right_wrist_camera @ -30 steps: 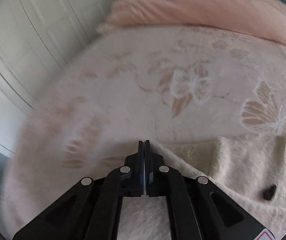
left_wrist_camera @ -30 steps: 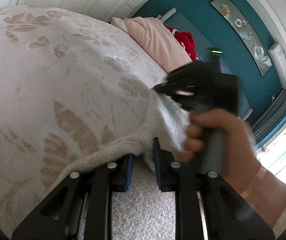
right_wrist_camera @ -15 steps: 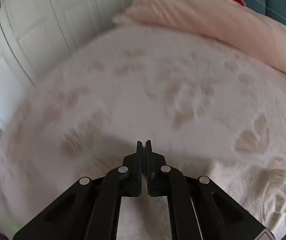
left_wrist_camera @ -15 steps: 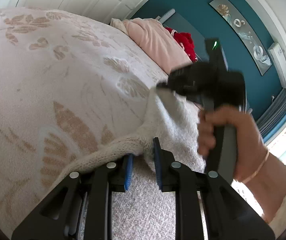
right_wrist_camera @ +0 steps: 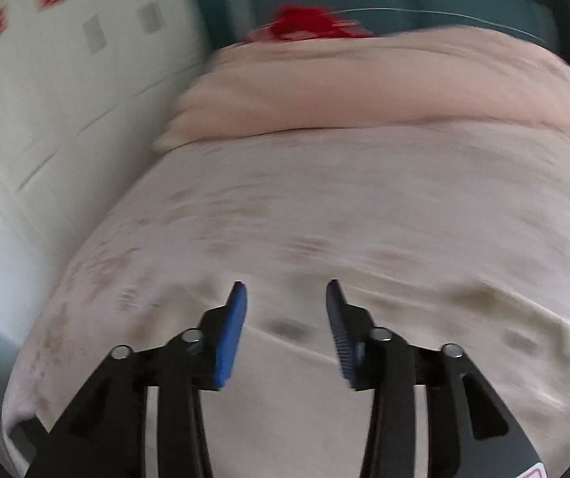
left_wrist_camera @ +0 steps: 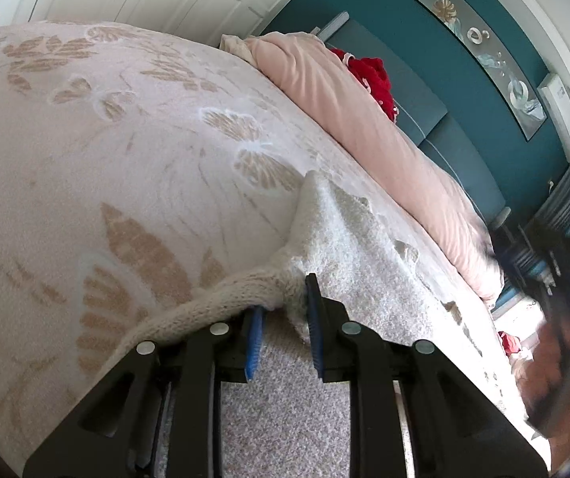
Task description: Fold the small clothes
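Sweater [left_wrist_camera: 348, 247] lies centre-right on bedspread [left_wrist_camera: 125, 151]; left gripper [left_wrist_camera: 283, 310] pinches its knitted edge, lower centre. Right gripper [right_wrist_camera: 286, 298] spread wide, empty. Mid-fold, likely; next, right needs a fresh hold on the free corner.

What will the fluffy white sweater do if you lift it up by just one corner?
It would probably flop and hang down: the sweater already sags in soft folds where the left gripper pinches its edge. It looks light, since one raised corner stands in a small peak by itself. The fuzzy knit may cling a little to the bedspread.
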A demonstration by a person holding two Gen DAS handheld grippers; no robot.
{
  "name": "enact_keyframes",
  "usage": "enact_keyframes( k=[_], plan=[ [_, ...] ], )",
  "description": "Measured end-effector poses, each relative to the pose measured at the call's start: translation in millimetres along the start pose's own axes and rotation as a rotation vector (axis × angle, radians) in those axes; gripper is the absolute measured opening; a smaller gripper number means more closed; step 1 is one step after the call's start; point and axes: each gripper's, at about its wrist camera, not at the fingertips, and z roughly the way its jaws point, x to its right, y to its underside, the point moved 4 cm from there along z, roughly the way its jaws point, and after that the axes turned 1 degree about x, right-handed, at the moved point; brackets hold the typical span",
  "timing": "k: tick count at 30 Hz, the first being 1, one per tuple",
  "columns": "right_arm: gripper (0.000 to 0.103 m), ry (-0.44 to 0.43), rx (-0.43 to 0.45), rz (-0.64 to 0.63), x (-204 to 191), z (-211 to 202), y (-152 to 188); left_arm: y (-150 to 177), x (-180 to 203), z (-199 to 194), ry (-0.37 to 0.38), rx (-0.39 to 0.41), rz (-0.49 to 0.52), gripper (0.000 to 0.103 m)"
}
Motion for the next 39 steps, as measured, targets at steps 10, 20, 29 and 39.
enact_keyframes(
  k=[10,20,29,39],
  plan=[
    [0.032,0.184,-0.174,0.375,239,-11,49,0,3,6,-0.030,-0.008,0.020,0.020],
    [0.028,0.393,-0.065,0.225,216,-31,36,1,4,8,-0.037,-0.010,0.027,0.020],
    [0.016,-0.102,-0.175,-0.091,-25,5,41,2,3,8,-0.030,-0.009,0.021,0.020],
    [0.042,-0.026,-0.111,0.071,6,-46,89,-5,1,9,-0.023,-0.038,-0.006,0.021]
  ],
)
